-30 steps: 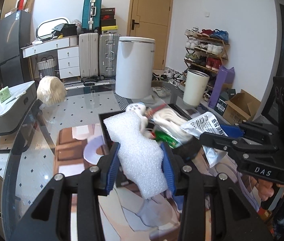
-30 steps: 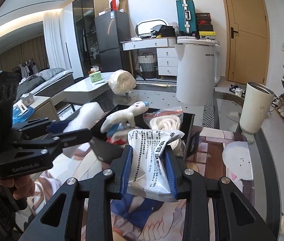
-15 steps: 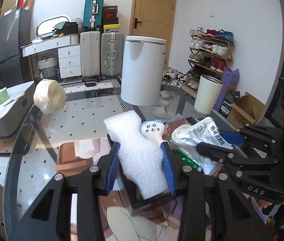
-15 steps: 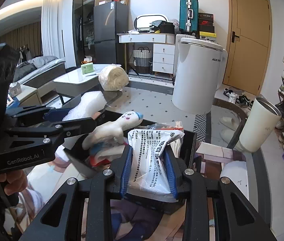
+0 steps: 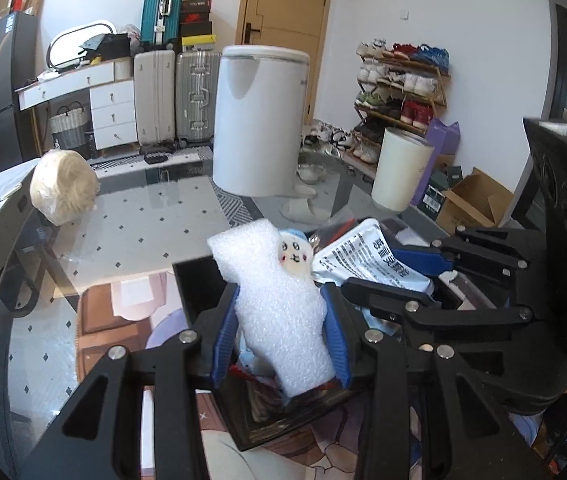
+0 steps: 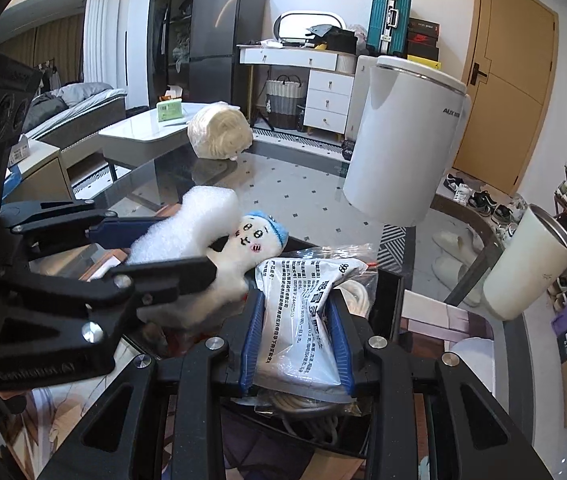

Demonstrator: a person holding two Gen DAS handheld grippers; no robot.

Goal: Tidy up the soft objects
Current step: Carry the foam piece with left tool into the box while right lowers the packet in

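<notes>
Foam piece [image 5: 279, 304] pinched in the left tool [image 5: 279, 332], long axis running near-to-far along the fingers, far end poking up past the tips, hanging right over the near-left part of the black tray [image 5: 191, 276] on the glass counter [image 5: 131, 232]. Printed pouch [image 6: 303, 320] squeezed the same way in the right tool [image 6: 295, 344], long axis also near-to-far, sitting over the tray's right half with a bagged coil of white rope [image 6: 357, 294] just beyond it. So basically straight down from each tool into the tray, left one nearer the left side, right one nearer the right; looks like lowering and letting go is all that's left. Little plush doll [image 6: 251, 240] with blue cap and drawn face wedged between foam and pouch, touching the foam. Readable stuff: "AUX" on the big white bin [image 6: 403, 148], "GenRobot.AI" faintly on the left tool body seen from the right wrist view. Pouch covered in Chinese print, too small to make out.
</notes>
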